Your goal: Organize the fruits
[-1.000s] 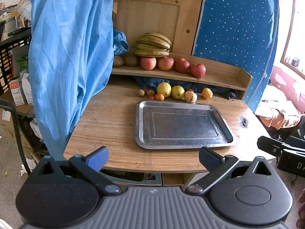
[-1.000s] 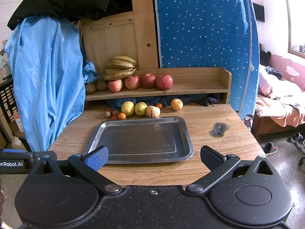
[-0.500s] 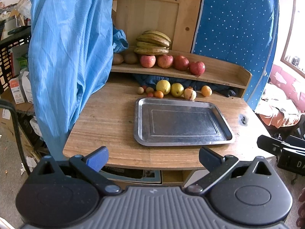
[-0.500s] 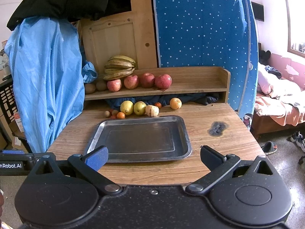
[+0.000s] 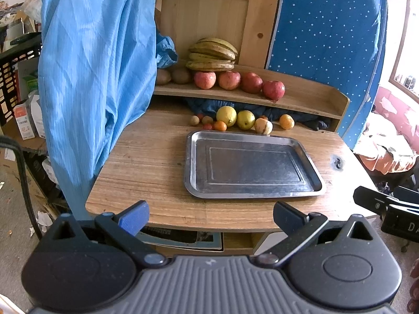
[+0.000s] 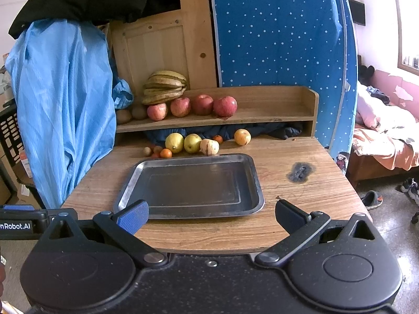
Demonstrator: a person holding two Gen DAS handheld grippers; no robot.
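An empty metal tray lies on the wooden table. Behind it sit two yellow fruits, a pale fruit, an orange and several small fruits. Red apples and bananas rest on the shelf above. My left gripper and right gripper are open and empty, in front of the table's near edge.
A blue garment hangs at the table's left side. A burn mark is on the table right of the tray. A bed and shoes on the floor are at the right.
Both grippers have pulled back slightly from the table, so the tray and fruit look a little farther away. Nothing on the table has moved.
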